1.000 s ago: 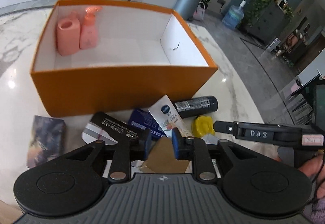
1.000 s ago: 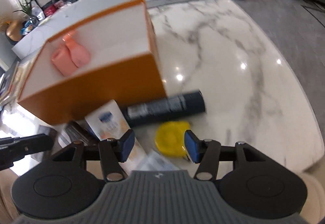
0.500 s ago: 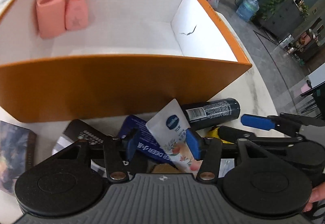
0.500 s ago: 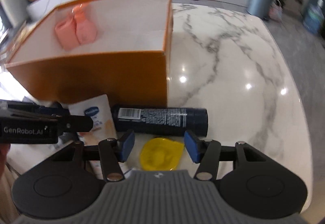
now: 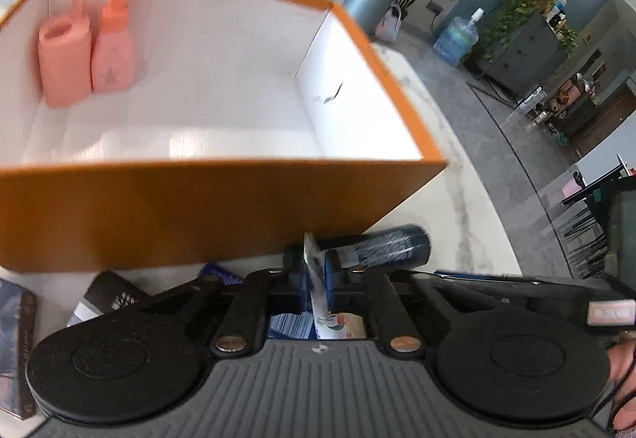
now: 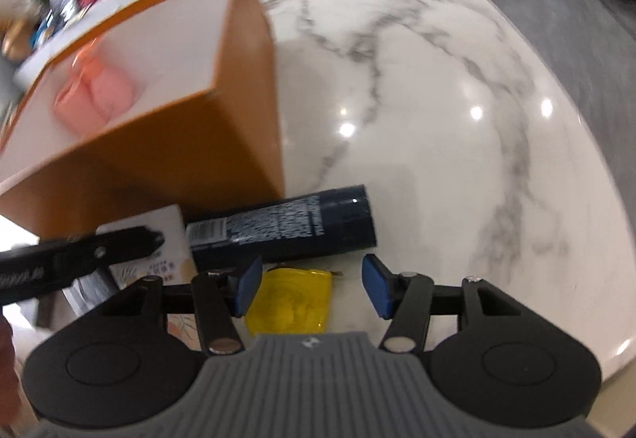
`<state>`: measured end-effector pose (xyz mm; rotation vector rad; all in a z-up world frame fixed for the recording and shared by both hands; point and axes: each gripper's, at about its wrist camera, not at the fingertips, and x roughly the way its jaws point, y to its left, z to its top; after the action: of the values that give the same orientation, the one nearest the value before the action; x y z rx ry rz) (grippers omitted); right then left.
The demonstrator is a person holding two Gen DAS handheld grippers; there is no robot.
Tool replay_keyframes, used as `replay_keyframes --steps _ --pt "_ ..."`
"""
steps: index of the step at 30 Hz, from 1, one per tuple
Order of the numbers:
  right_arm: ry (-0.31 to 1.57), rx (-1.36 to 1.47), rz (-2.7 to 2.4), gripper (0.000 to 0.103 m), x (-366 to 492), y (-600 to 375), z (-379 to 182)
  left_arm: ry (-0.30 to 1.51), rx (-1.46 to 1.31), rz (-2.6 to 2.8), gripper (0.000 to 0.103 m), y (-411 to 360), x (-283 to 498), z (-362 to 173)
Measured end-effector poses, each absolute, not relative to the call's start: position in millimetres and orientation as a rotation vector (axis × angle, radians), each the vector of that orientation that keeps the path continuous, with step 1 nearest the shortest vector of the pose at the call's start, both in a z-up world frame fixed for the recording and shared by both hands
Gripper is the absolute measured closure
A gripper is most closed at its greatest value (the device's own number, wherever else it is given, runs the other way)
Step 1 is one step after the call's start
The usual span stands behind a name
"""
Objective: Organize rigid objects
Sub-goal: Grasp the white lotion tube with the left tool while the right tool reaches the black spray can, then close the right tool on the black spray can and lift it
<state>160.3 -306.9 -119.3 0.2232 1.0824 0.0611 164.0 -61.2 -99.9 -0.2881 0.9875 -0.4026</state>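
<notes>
Cream tube (image 5: 315, 281), mostly hidden, stood pinched in L gripper (image 5: 314, 269) just in front of orange box (image 5: 222, 215); flat half-sec earlier. R gripper (image 6: 312, 289) spread over yellow tape measure (image 6: 290, 301), partly hidden; opening.

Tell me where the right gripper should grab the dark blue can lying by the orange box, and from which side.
Grip the dark blue can mid-body, from above, fingers spanning its width. It lies on its side on the marble table, long axis across the right gripper, whose jaws stand open. The orange box crowds its far left end.
</notes>
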Motion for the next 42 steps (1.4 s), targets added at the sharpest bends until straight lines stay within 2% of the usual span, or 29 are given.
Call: replay_keyframes --steps 8,16,24,29,31,35,38,39,41,42 --pt "1.103 0.526 -0.035 0.041 155.9 -336.0 -130.3 0.908 -0.195 -0.409 0.097 -73.1 150.0 -71.2" --pt "1.092 0.821 -0.106 0.037 165.4 -357.3 -145.8 0.978 -0.19 -0.368 0.098 -79.8 156.0 -74.8" --pt "1.054 0.888 -0.198 0.037 177.9 -349.7 -146.2 0.992 -0.163 -0.366 0.098 -86.6 157.7 -72.8" --pt "1.024 0.833 -0.263 0.039 184.2 -337.7 -143.3 0.994 -0.16 -0.358 0.098 -87.1 158.3 -73.7" --pt "1.026 0.767 -0.287 0.051 186.5 -330.8 -141.5 0.996 -0.161 -0.355 0.098 -86.9 158.1 -73.9" --pt "1.014 0.742 -0.281 0.053 186.2 -330.9 -142.7 1.004 -0.176 -0.349 0.098 -84.8 158.5 -75.7" --pt "1.004 0.757 -0.262 0.06 183.5 -335.2 -141.5 1.006 -0.18 -0.354 0.098 -83.8 156.5 -75.7" --pt "0.994 0.751 -0.254 0.065 181.6 -335.3 -138.5 1.005 -0.181 -0.357 0.098 -83.5 155.6 -75.2" --pt "0.947 0.712 -0.23 0.087 177.5 -332.5 -128.1 0.995 -0.183 -0.366 0.098 -83.0 153.0 -73.1" --pt "0.918 0.664 -0.217 0.103 175.8 -329.7 -119.7 0.991 -0.18 -0.366 0.098 -83.3 151.9 -72.3"
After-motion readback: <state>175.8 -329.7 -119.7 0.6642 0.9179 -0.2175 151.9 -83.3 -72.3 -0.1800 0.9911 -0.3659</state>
